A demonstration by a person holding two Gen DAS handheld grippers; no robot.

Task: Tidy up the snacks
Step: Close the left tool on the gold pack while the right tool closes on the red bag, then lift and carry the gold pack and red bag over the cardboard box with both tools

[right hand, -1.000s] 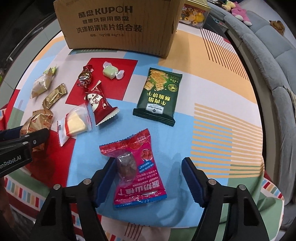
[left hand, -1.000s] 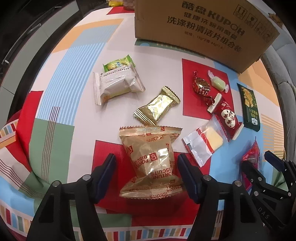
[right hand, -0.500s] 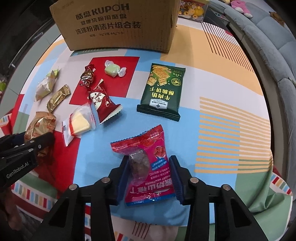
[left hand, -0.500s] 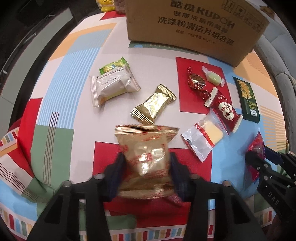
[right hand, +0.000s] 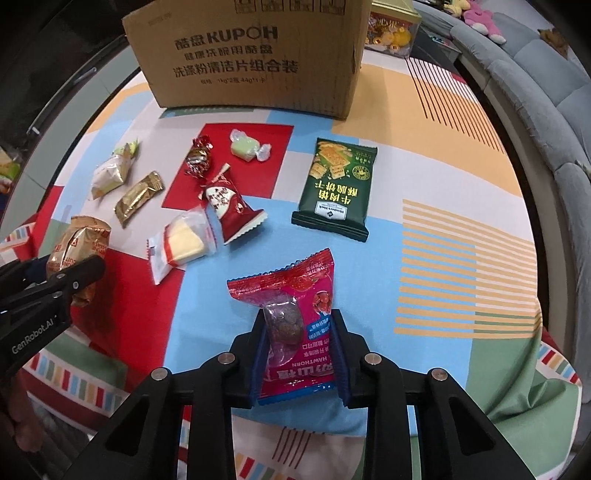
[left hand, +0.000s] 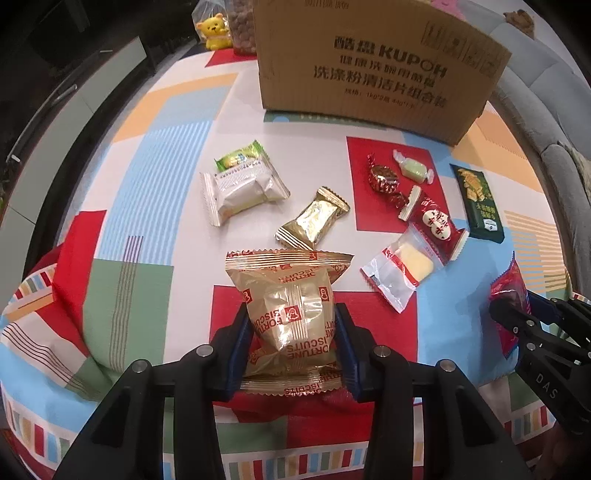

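Observation:
My left gripper [left hand: 291,332] is shut on a gold fortune-biscuit packet [left hand: 288,295], held slightly above the colourful tablecloth [left hand: 155,166]. My right gripper [right hand: 297,325] has a red hawthorn packet [right hand: 295,280] between its fingers. Its jaws are closing and the pads press the packet's sides. More snacks lie loose between the grippers and the cardboard box [left hand: 376,74]. They include a white packet [left hand: 243,188], a small gold bar [left hand: 314,218], a red foil candy [left hand: 382,179], a green candy [left hand: 412,168], a clear packet with a yellow cake [left hand: 402,269] and a dark green cracker packet [right hand: 336,184].
The closed side of the tall box [right hand: 251,55] faces me at the far end of the table. A yellow bear toy [left hand: 214,31] stands to its left. A grey sofa [right hand: 535,92] runs along the right. The tablecloth drops over the near edge under both grippers.
Both grippers went from wide open to closed around their packets. The left one has risen a little with the gold packet. The right one has stayed in place.

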